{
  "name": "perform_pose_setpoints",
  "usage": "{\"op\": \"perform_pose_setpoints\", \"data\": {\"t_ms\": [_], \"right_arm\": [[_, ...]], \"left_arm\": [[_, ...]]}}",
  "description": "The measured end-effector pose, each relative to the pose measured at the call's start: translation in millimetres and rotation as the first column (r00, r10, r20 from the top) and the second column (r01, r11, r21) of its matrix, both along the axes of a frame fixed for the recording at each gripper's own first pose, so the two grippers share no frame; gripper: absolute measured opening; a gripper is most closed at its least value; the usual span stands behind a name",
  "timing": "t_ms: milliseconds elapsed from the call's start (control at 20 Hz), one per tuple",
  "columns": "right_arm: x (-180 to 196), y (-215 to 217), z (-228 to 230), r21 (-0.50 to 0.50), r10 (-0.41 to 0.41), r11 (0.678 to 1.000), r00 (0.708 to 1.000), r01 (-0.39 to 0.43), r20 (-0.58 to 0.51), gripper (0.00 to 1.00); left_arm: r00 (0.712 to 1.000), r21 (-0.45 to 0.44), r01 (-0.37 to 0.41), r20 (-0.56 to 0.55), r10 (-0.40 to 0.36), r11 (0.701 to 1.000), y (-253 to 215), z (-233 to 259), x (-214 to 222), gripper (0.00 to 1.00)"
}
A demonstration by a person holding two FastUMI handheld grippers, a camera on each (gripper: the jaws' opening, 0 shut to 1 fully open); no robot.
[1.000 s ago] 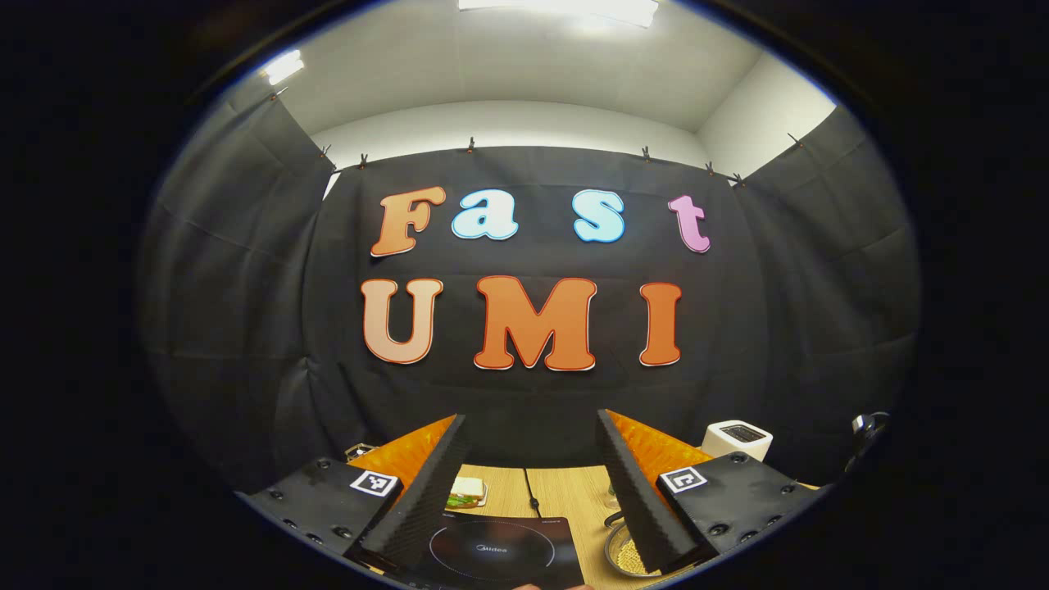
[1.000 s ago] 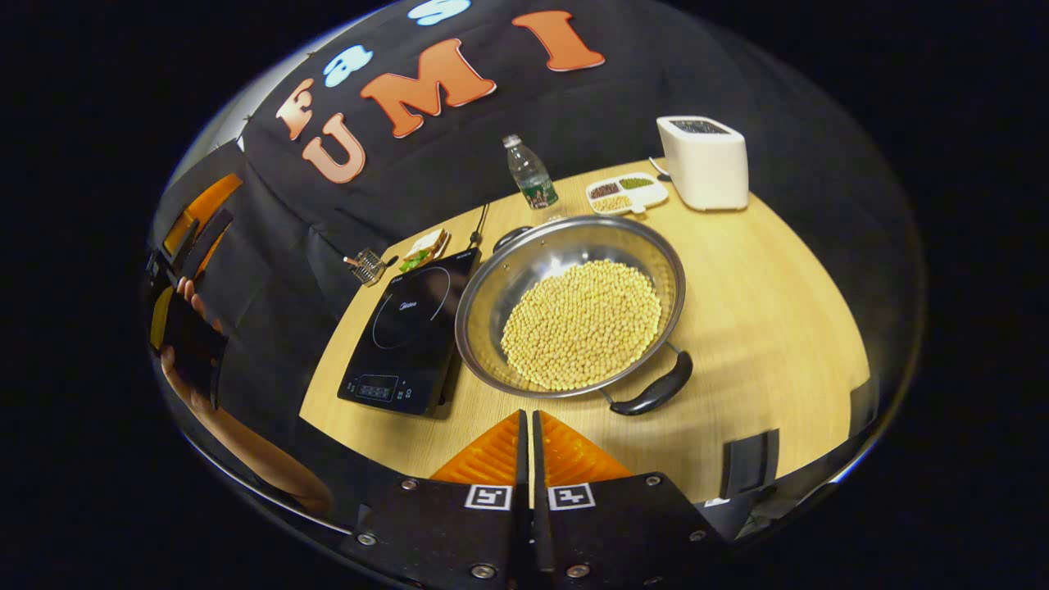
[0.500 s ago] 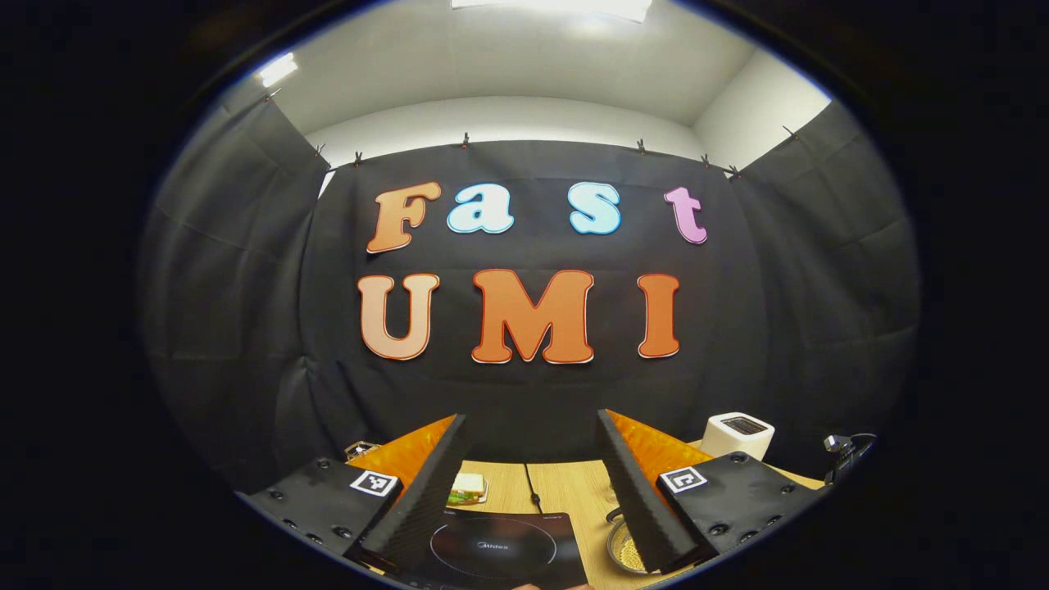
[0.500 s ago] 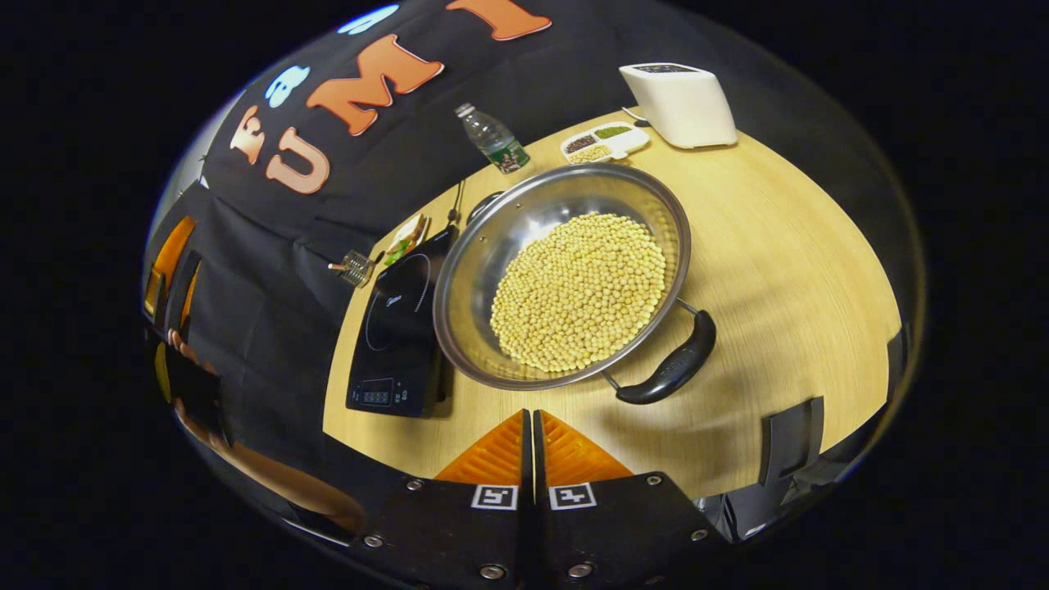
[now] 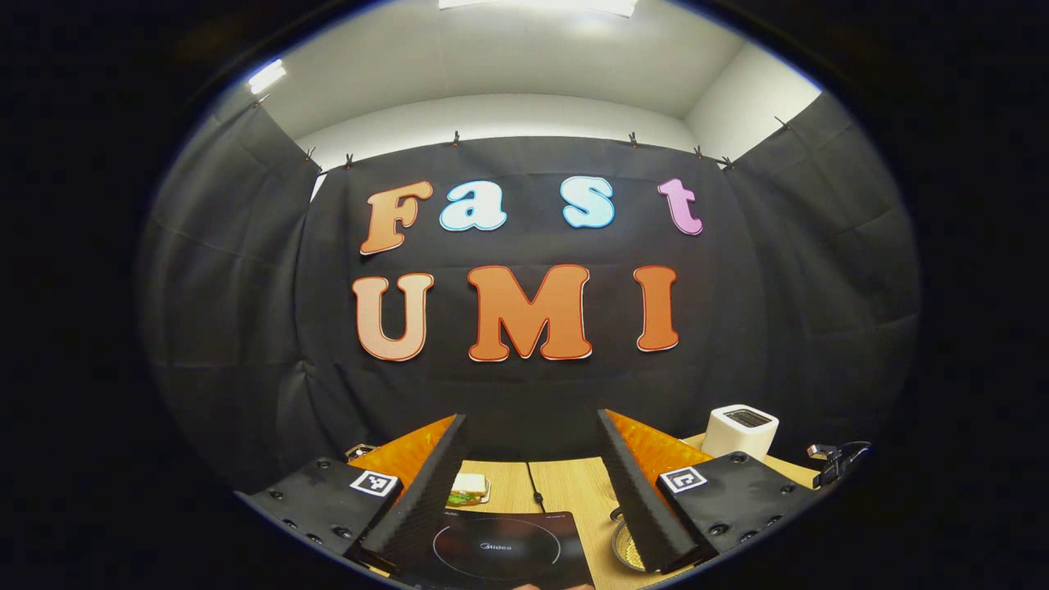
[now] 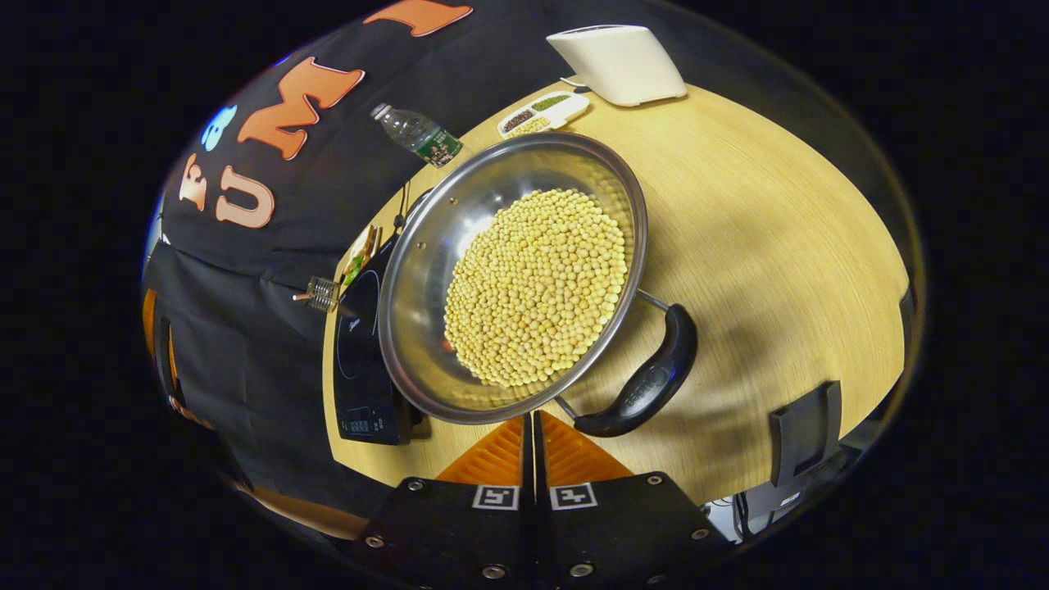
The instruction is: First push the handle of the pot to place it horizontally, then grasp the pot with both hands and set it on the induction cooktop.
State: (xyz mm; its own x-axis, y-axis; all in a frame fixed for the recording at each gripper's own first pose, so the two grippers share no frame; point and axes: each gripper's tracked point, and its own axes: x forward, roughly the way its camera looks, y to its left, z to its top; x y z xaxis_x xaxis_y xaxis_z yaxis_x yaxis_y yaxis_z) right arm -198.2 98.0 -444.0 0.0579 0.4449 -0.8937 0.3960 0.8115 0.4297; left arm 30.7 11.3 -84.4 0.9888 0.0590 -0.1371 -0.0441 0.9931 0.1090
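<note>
- Right tool (image 6: 530, 426) pressed together, just short of the pot (image 6: 426, 270) and its handle (image 6: 647, 381).
- Left tool (image 5: 531, 492) spread above the cooktop (image 5: 500, 545).

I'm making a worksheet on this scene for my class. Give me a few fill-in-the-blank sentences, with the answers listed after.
1. The steel pot is filled with yellow ____.
2. The right gripper has its fingers ____, near the pot's black handle.
3. The left gripper is ____, raised above the induction cooktop.
4. The pot rests on the wooden ____, beside the cooktop.

Answers: beans; shut; open; table
</note>
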Motion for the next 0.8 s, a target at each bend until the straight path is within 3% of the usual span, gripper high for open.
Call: {"op": "perform_pose_setpoints", "data": {"t_ms": [200,500,800], "right_arm": [[3.4,-18.3,-2.5,-0.054,0.004,0.999,1.000,-0.004,-0.004,0.00],[22.6,-62.3,-11.4,-0.135,-0.066,0.989,0.998,0.064,-0.013,0.00],[42.4,-89.6,-19.7,-0.207,-0.059,0.977,0.998,0.055,-0.012,0.00]], "left_arm": [[1.000,0.007,0.001,-0.005,-0.001,1.000,-2.5,-0.1,2.6,1.00],[1.000,0.026,-0.001,-0.003,0.001,1.000,-1.4,1.7,6.0,1.00],[1.000,0.032,0.001,-0.012,-0.001,0.999,0.6,-0.9,7.1,1.00]]}}
